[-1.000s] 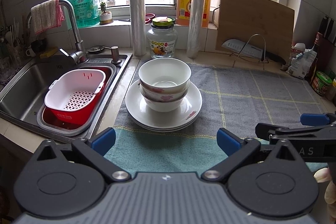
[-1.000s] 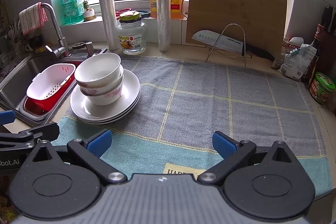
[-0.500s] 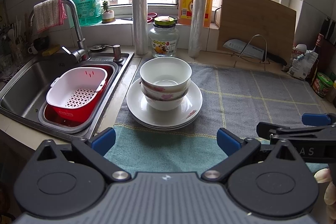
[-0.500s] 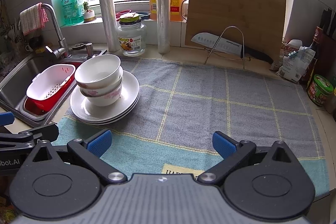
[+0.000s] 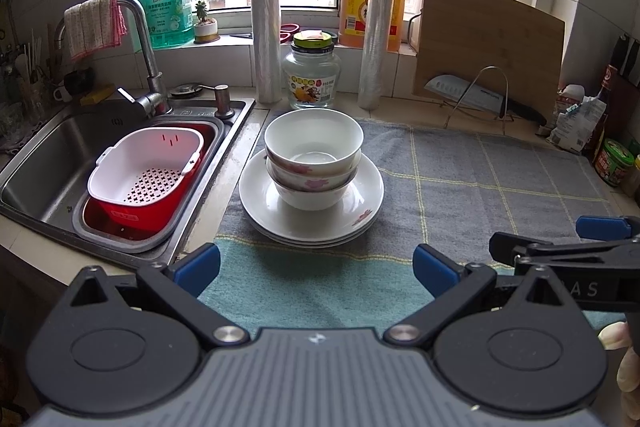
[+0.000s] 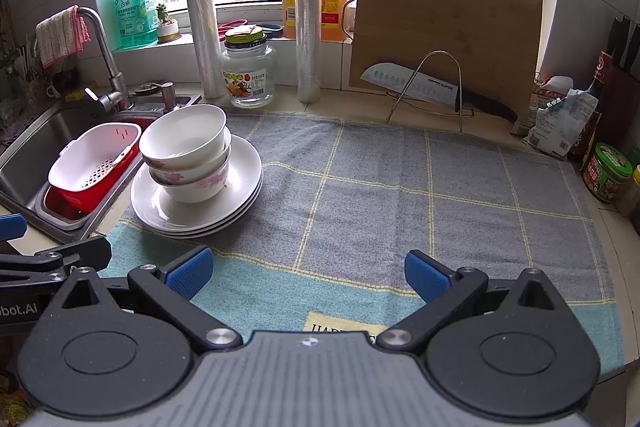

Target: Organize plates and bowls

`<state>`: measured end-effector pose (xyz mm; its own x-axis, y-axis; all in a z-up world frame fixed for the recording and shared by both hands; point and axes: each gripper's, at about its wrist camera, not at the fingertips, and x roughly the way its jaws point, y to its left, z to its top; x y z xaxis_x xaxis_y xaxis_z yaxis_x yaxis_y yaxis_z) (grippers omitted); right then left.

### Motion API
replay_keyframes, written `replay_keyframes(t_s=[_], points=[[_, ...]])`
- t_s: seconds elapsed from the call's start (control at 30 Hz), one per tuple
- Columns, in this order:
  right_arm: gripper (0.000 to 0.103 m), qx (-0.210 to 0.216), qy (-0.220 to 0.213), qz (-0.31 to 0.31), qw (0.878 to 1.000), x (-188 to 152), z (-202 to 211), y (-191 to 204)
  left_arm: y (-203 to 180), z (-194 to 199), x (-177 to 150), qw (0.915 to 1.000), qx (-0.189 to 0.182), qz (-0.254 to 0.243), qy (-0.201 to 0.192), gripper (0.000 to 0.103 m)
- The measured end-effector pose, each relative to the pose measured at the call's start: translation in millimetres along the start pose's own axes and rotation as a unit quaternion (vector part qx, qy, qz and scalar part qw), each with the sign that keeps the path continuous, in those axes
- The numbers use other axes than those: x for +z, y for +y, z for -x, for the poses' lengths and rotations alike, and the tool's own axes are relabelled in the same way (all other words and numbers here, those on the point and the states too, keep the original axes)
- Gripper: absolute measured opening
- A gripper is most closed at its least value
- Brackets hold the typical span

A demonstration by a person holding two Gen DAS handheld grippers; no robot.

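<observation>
Bowls [image 5: 313,157] nested on stacked plates [image 5: 280,223], left side of towel [image 6: 380,195] by sink [image 5: 60,143]. Left gripper [image 5: 316,267] and right gripper [image 6: 308,269] fingers spread wide, empty, poised short of stack.

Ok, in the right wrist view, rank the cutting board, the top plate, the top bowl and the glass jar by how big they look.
1. Cutting board
2. Top plate
3. Top bowl
4. Glass jar

The jar and board stand farther back, so their true sizes are understated.

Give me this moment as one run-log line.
left gripper: open, holding nothing | right gripper: open, holding nothing | bowls: stacked on plates | plates: on towel beside sink | phase: not yet grasped
</observation>
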<state>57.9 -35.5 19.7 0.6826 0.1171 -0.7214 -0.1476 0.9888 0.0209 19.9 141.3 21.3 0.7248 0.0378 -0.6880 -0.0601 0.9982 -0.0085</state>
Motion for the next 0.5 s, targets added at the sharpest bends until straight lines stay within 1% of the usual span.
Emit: replay_keyframes(t_s=[0.5], points=[[0.103, -0.003, -0.001, 0.002, 1.000, 1.9, -0.7, -2.7, 0.1, -0.7, 0.8, 1.0000, -0.001, 0.001, 0.002, 0.102]])
